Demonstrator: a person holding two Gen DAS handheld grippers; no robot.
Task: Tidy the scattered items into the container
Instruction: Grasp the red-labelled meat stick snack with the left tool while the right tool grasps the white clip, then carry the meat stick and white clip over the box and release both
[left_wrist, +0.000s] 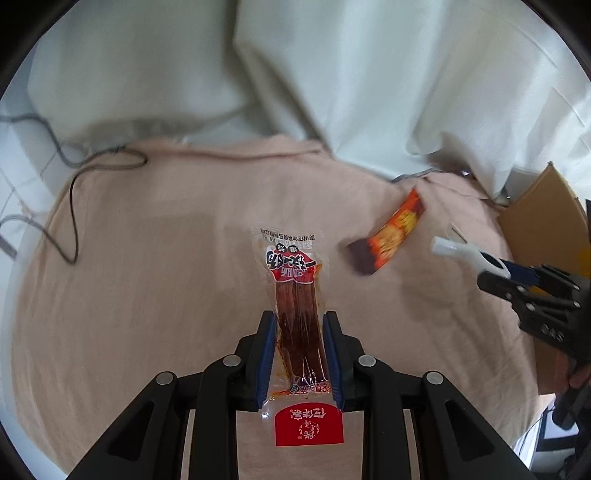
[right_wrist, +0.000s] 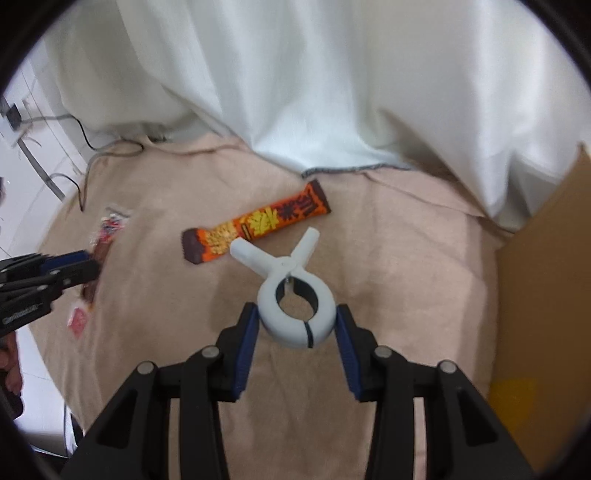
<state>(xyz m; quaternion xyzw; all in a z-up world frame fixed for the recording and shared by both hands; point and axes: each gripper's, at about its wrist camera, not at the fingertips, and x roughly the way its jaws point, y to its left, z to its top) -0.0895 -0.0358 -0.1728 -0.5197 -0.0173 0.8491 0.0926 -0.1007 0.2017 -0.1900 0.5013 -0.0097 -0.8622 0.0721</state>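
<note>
My left gripper is shut on a clear snack packet with red labels and dark strips, held over the pink cloth. My right gripper is shut on a white plastic clamp, gripping its ring end, handles pointing away. An orange and brown snack bar lies on the cloth just beyond the clamp; it also shows in the left wrist view. The right gripper with the clamp shows at the right of the left wrist view. The left gripper and packet show at the left of the right wrist view.
A cardboard box stands at the right edge; it also shows in the left wrist view. White drapes hang behind the pink cloth. Black cables lie at the far left.
</note>
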